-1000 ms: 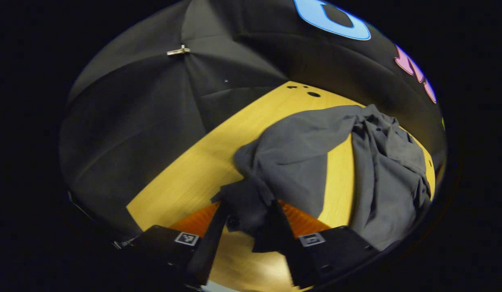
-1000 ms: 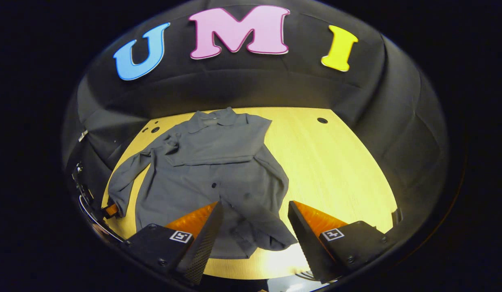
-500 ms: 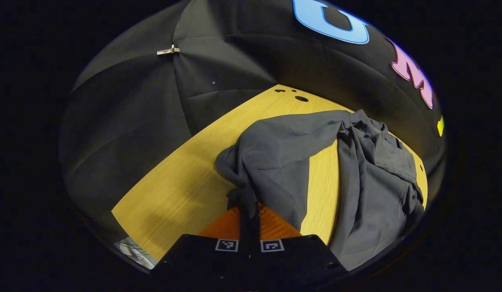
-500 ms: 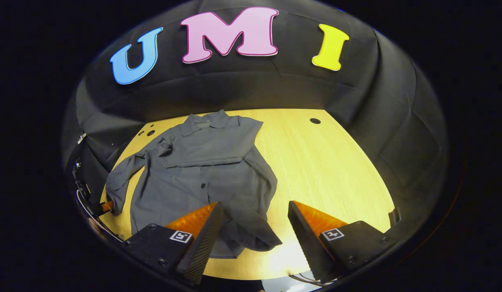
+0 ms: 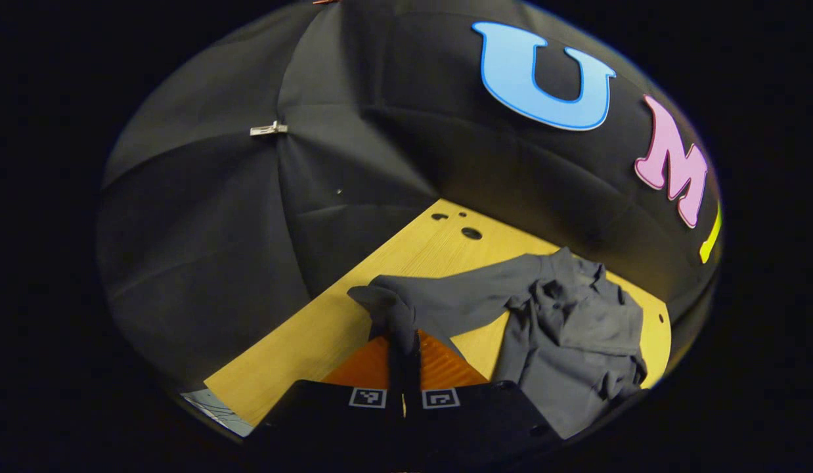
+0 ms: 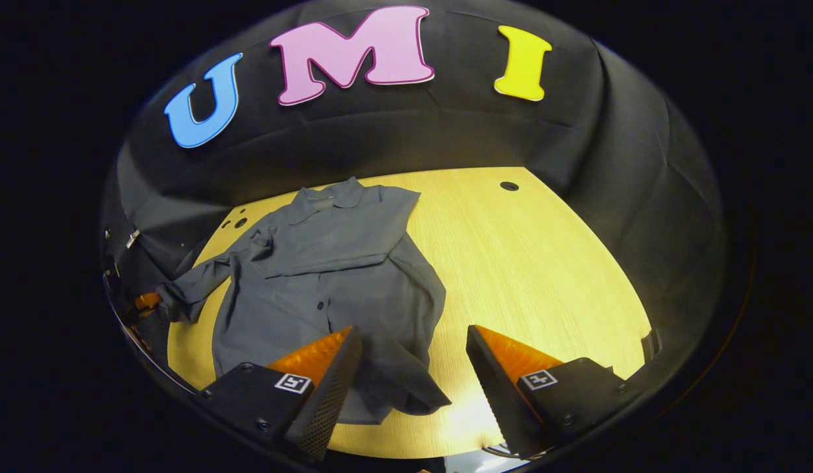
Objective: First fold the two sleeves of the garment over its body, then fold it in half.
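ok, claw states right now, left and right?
Left claw: closed, pinching the end of the shirt sleeve, lifted off the table.
Right claw: open, holding nothing, above the shirt hem.

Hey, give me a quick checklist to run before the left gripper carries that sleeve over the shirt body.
1. Left gripper grip: fingers shut on the sleeve cuff. Ok.
2. Sleeve free to travel: it stretches out from the shoulder and nothing lies on it. Ok.
3. Other sleeve: seems already folded across the chest of the shirt. Ok.
4. Right gripper out of the way: open, holding nothing, poised over the shirt's lower hem, which may sit in the fold's path. Cannot tell.
5. Shirt body flat: the lower corner near the right gripper is rumpled. Not ok.
6. Table room: bare wood beside the shirt. Ok.
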The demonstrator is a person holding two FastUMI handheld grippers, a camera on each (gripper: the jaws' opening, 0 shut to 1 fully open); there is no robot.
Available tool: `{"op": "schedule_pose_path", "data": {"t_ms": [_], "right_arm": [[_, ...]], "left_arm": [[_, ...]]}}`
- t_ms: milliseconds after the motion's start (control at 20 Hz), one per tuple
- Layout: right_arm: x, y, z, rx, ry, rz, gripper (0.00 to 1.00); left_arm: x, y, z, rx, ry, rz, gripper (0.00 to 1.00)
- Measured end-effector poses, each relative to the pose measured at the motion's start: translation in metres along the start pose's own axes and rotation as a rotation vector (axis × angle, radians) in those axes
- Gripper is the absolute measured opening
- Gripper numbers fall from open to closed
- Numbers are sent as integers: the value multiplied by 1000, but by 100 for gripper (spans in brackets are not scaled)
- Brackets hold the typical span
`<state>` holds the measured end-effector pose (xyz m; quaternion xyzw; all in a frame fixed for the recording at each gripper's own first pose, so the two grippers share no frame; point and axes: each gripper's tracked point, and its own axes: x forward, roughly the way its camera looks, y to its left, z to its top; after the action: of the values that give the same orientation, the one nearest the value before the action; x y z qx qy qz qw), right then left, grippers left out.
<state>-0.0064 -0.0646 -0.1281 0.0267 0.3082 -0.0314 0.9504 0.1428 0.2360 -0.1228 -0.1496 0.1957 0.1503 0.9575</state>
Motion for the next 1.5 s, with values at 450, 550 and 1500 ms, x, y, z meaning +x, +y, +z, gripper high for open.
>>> {"op": "schedule_pose_path", "data": {"t_ms": [450,550,1500], "right_arm": [[13,-26,5,72,3,-21,99],[16,-31,1,82,11,-22,99],[41,-81,-17,207,95,-36,99]], "left_arm": [[10,-136,64,68,-40,-196,5],[11,-180,66,110,-32,-251,5],[24,-508,-78,413,240,-668,5]]}}
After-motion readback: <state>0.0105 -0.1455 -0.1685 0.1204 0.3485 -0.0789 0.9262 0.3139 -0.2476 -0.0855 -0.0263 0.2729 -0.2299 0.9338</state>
